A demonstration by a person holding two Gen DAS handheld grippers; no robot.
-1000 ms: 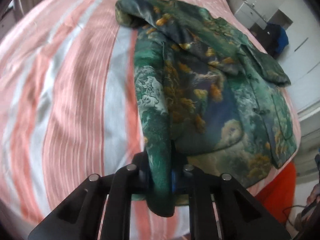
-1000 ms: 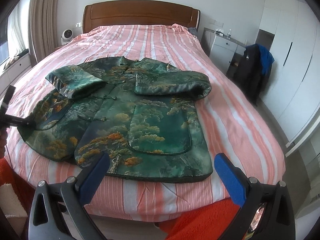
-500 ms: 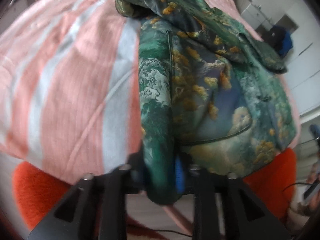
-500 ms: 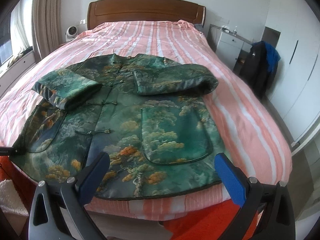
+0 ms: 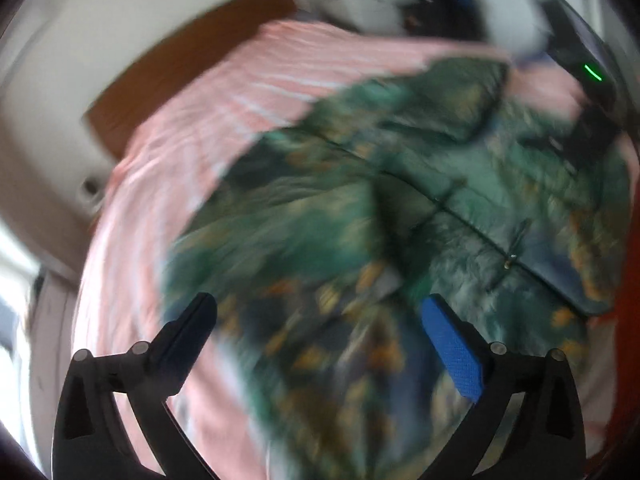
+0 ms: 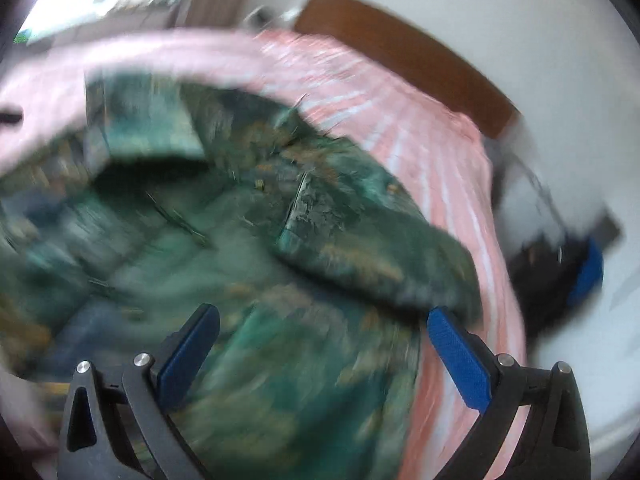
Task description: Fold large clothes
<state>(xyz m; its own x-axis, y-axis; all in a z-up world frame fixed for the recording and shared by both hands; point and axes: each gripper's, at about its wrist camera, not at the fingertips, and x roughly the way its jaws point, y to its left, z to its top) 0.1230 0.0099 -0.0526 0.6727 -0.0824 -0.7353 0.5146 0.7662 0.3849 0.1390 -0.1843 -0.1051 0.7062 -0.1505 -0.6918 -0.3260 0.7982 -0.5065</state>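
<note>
A green patterned jacket (image 5: 360,208) with orange and blue patches lies spread on the pink striped bed (image 5: 224,92), both sleeves folded over its front. Both views are motion-blurred. My left gripper (image 5: 320,320) is open and empty, just above the jacket's left side. My right gripper (image 6: 320,328) is open and empty, over the jacket (image 6: 248,264) near its right folded sleeve (image 6: 372,248). The other gripper's dark body (image 5: 588,92) shows at the upper right of the left wrist view.
A wooden headboard (image 6: 404,52) stands at the bed's far end. A dark and blue garment (image 6: 576,268) hangs beside the bed on the right. Orange floor covering (image 5: 630,264) lies by the bed's foot. The pink striped bedding (image 6: 432,152) surrounds the jacket.
My left gripper has let go of the jacket's hem and opened. Both grippers have swung in fast over the jacket, tilting their views. The jacket was pulled toward the bed's foot.
</note>
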